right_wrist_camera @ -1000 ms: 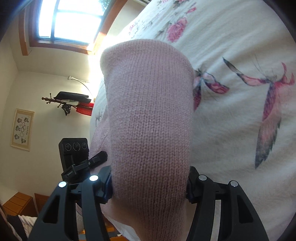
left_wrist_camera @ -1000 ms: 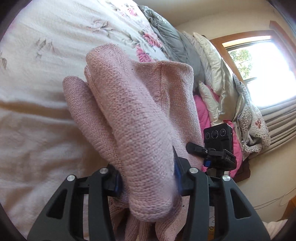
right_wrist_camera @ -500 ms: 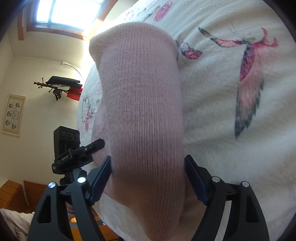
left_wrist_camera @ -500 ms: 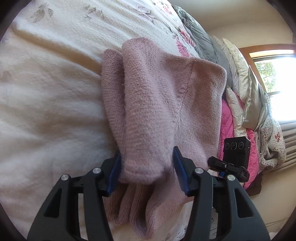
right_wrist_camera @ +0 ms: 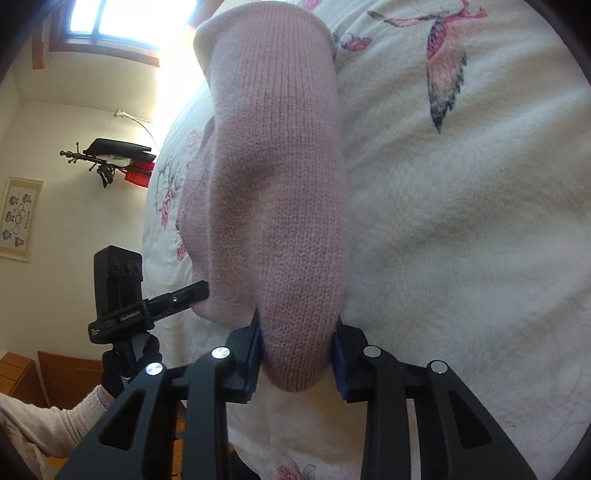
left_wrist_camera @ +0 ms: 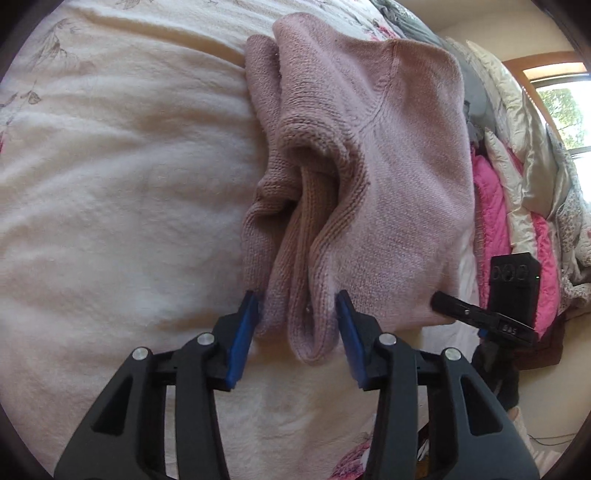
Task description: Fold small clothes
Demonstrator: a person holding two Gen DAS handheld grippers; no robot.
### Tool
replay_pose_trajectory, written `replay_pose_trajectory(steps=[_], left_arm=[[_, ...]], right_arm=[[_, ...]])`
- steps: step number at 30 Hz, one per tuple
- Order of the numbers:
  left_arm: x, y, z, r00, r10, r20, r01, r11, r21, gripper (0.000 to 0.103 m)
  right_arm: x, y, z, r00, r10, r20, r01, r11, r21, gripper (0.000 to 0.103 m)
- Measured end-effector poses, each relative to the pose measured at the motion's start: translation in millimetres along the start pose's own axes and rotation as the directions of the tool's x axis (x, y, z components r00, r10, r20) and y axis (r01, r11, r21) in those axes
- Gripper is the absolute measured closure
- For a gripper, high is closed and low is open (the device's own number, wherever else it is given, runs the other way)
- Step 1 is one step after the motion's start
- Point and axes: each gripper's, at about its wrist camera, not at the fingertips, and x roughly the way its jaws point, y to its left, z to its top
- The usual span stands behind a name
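A folded pink knit sweater (left_wrist_camera: 399, 192) lies on the cream floral bedspread (left_wrist_camera: 122, 192), stretching forward from both tools. The left gripper (left_wrist_camera: 297, 325) stands released, its blue pads (left_wrist_camera: 243, 332) spread either side of the bunched hem. The right gripper (right_wrist_camera: 295, 354) flanks the sweater's rounded fold (right_wrist_camera: 280, 192); whether it pinches, I cannot tell.

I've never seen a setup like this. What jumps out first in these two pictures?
The pink knitted sweater dominates both views, lying bunched on a cream bedspread printed with flowers and butterflies. A black gripper with blue pads reaches in from the bottom of each picture: the left gripper and the right gripper both straddle a fold of the knit. A bright window glares top left in the right view.
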Motion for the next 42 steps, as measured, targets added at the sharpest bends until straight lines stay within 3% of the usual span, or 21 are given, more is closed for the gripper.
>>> replay_pose_trajectory(steps=[4, 10, 13, 15, 18, 23, 27, 28, 30, 32, 33, 36, 38, 40, 42], left_arm=[[9, 9, 3, 1.0, 0.022, -0.005, -0.022, 1.0, -0.017, 0.06], [10, 7, 0, 0.999, 0.039, -0.004, -0.039, 0.999, -0.004, 0.059], [-1, -5, -2, 0.995, 0.102, 0.019, -0.103, 0.994, 0.033, 0.053], [-10, -18, -4, 0.987, 0.151, 0.055, -0.154, 0.986, 0.067, 0.05], [-25, -31, -8, 0.973, 0.206, 0.104, -0.215, 0.973, 0.083, 0.044], [-44, -41, -21, 0.946, 0.284, 0.156, -0.296, 0.953, 0.065, 0.041], [-57, -47, -31, 0.924, 0.338, 0.181, -0.352, 0.934, 0.055, 0.038], [-60, -49, -33, 0.919, 0.349, 0.182, -0.364, 0.93, 0.054, 0.038], [-63, -52, -39, 0.909, 0.374, 0.184, -0.39, 0.919, 0.058, 0.036], [-66, -57, -45, 0.901, 0.389, 0.194, -0.407, 0.911, 0.062, 0.035], [-67, -60, -47, 0.895, 0.399, 0.198, -0.418, 0.906, 0.065, 0.034], [-68, -67, -55, 0.883, 0.419, 0.209, -0.441, 0.895, 0.068, 0.033], [-69, -72, -60, 0.87, 0.441, 0.222, -0.466, 0.882, 0.073, 0.032], [-71, -75, -65, 0.868, 0.443, 0.227, -0.468, 0.881, 0.073, 0.032], [-74, -76, -69, 0.867, 0.443, 0.228, -0.468, 0.881, 0.068, 0.032]], right_arm=[[13, 2, 0, 0.997, -0.067, -0.026, 0.066, 0.998, -0.006, 0.073], [23, -16, -3, 0.998, -0.066, -0.023, 0.067, 0.996, 0.05, 0.071], [13, 2, -7, 0.99, -0.143, 0.01, 0.143, 0.99, 0.018, 0.056], [2, 12, -13, 0.974, -0.221, 0.048, 0.222, 0.975, -0.019, 0.038], [-11, 39, -21, 0.931, -0.344, 0.121, 0.352, 0.934, -0.056, 0.018], [-26, 60, -33, 0.845, -0.507, 0.17, 0.522, 0.851, -0.056, 0.014], [-28, 77, -38, 0.804, -0.564, 0.188, 0.585, 0.808, -0.073, 0.011], [-29, 81, -39, 0.782, -0.592, 0.196, 0.614, 0.786, -0.075, 0.009], [-32, 88, -41, 0.716, -0.664, 0.213, 0.69, 0.72, -0.073, 0.004], [-37, 89, -44, 0.674, -0.704, 0.226, 0.732, 0.677, -0.076, 0.004], [-39, 91, -46, 0.671, -0.703, 0.234, 0.734, 0.675, -0.076, 0.004], [-45, 94, -48, 0.694, -0.683, 0.227, 0.712, 0.698, -0.078, 0.004], [-48, 99, -51, 0.692, -0.683, 0.233, 0.713, 0.696, -0.079, 0.004], [-50, 104, -54, 0.7, -0.672, 0.242, 0.704, 0.706, -0.08, 0.004], [-52, 111, -56, 0.688, -0.682, 0.247, 0.716, 0.693, -0.082, 0.004]])
